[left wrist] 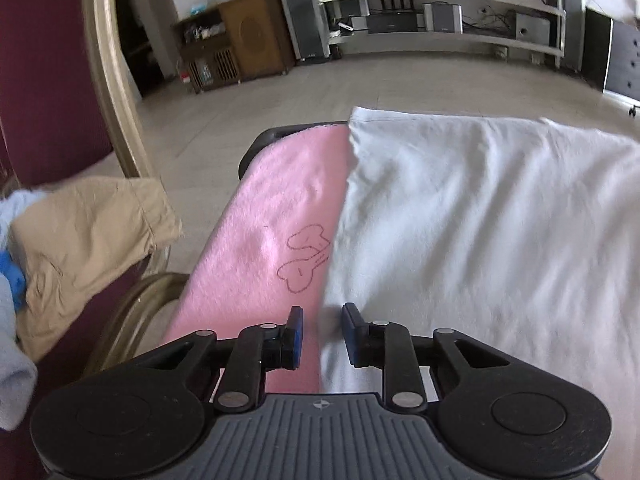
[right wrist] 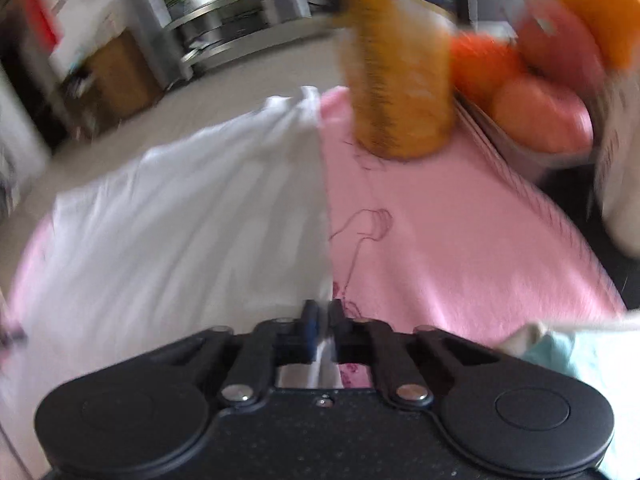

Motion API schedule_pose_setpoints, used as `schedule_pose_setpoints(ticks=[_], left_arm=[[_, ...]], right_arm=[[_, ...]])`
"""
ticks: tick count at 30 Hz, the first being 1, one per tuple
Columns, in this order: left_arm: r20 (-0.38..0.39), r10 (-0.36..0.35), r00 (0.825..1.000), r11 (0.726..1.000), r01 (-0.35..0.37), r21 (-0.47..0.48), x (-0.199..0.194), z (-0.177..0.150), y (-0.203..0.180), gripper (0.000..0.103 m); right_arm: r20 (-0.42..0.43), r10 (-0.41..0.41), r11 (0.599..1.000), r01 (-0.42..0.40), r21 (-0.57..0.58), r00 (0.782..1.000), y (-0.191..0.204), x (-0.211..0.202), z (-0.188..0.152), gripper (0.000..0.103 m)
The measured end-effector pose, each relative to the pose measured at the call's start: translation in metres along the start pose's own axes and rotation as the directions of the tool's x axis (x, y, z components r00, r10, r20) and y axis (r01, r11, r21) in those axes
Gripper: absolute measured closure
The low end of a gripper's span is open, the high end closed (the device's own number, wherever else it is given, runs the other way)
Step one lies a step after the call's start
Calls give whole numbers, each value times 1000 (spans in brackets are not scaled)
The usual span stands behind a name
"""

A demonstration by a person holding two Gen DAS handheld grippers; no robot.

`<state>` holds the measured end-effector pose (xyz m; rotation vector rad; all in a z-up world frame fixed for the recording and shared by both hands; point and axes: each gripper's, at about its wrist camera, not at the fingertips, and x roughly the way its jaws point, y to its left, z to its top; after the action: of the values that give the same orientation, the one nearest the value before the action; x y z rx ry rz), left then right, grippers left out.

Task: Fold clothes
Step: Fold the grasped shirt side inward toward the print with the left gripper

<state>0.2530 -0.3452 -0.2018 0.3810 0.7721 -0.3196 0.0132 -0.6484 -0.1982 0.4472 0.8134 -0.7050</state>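
Note:
A white garment (left wrist: 480, 216) lies spread flat on a pink cloth (left wrist: 264, 232) that covers the table. My left gripper (left wrist: 322, 336) is open, its jaws straddling the garment's left edge near the near corner. In the blurred right wrist view the same white garment (right wrist: 192, 224) lies left of the pink cloth (right wrist: 460, 240). My right gripper (right wrist: 323, 316) is shut on the garment's right edge, with white fabric pinched between the pads.
A chair (left wrist: 52, 80) at the left holds a beige garment (left wrist: 84, 232) and light blue clothes (left wrist: 12, 368). An orange bottle (right wrist: 396, 68) and a tray of fruit (right wrist: 532, 92) stand at the table's far right. A light blue cloth (right wrist: 584, 364) lies near right.

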Motion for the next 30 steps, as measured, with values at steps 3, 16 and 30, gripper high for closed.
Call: schedule_pose_setpoints(ticks=[3,16,30], left_arm=[[-17,2,1000,1000,-2,-22,1,3,2,77],[-104,25,994,999,-28,-28,-76,-36,76,76],[29,-169,985,982,171,-80,-117,-92,29,70]], right_arm=[[33,-61,995,64,-81,998,9,7,-9,98],[-29,96,979,-89,183,995,-46,-98,-14,67],[9,330,907,-319,274,944,-52,-92,-86,81]])
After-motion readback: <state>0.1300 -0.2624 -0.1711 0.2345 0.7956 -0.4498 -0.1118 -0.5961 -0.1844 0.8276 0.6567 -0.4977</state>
